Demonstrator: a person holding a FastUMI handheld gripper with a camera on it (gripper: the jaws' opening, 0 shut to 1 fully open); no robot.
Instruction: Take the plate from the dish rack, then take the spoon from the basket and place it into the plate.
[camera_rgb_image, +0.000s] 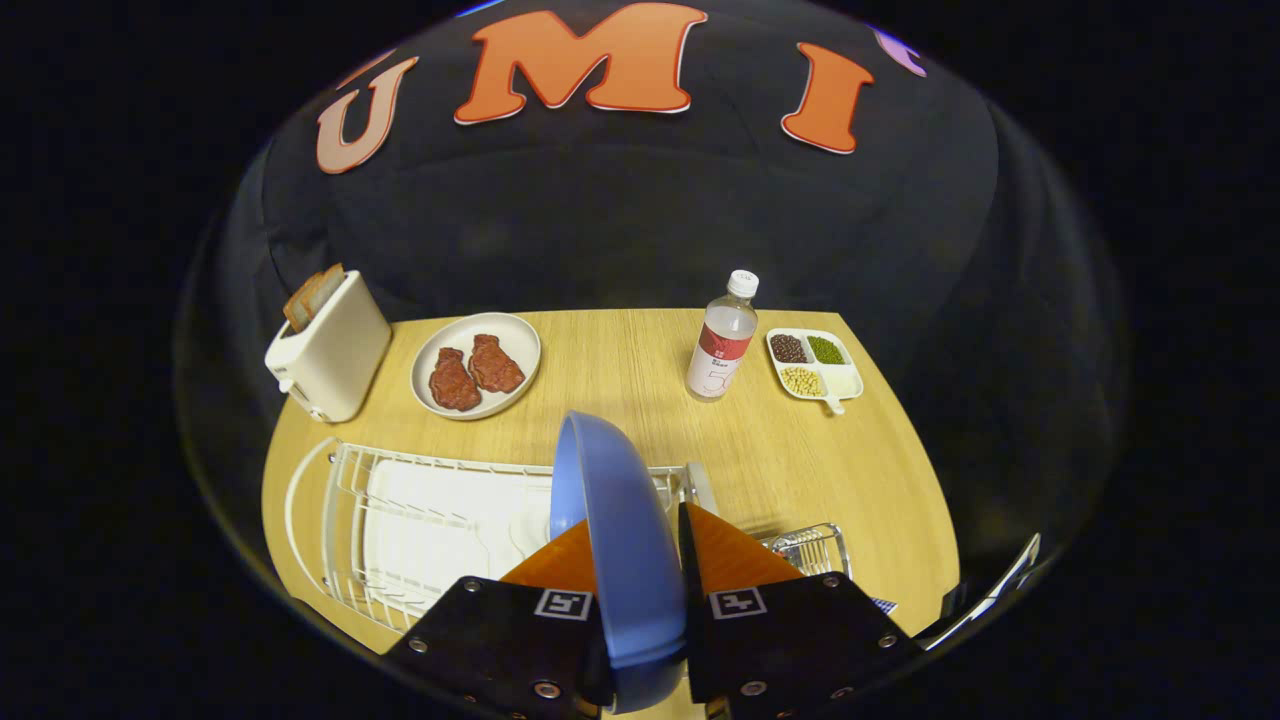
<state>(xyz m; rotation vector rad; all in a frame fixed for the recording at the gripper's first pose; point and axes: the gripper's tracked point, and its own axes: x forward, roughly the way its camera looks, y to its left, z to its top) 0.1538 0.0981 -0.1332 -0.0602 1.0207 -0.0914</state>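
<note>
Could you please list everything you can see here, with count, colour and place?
plate: one, blue, on edge between the fingers, above the rack
dish rack: one, white wire, near table edge
basket: one, metal wire, beside the rack
toaster: one, cream, bread inside, far corner
meat dish: one, beige, two brown pieces, beside toaster
bottle: one, clear, white cap, upright
divided tray: one, white, beans inside, beside bottle
table: one, light wood
gripper: one, black and orange, shut on plate
</note>
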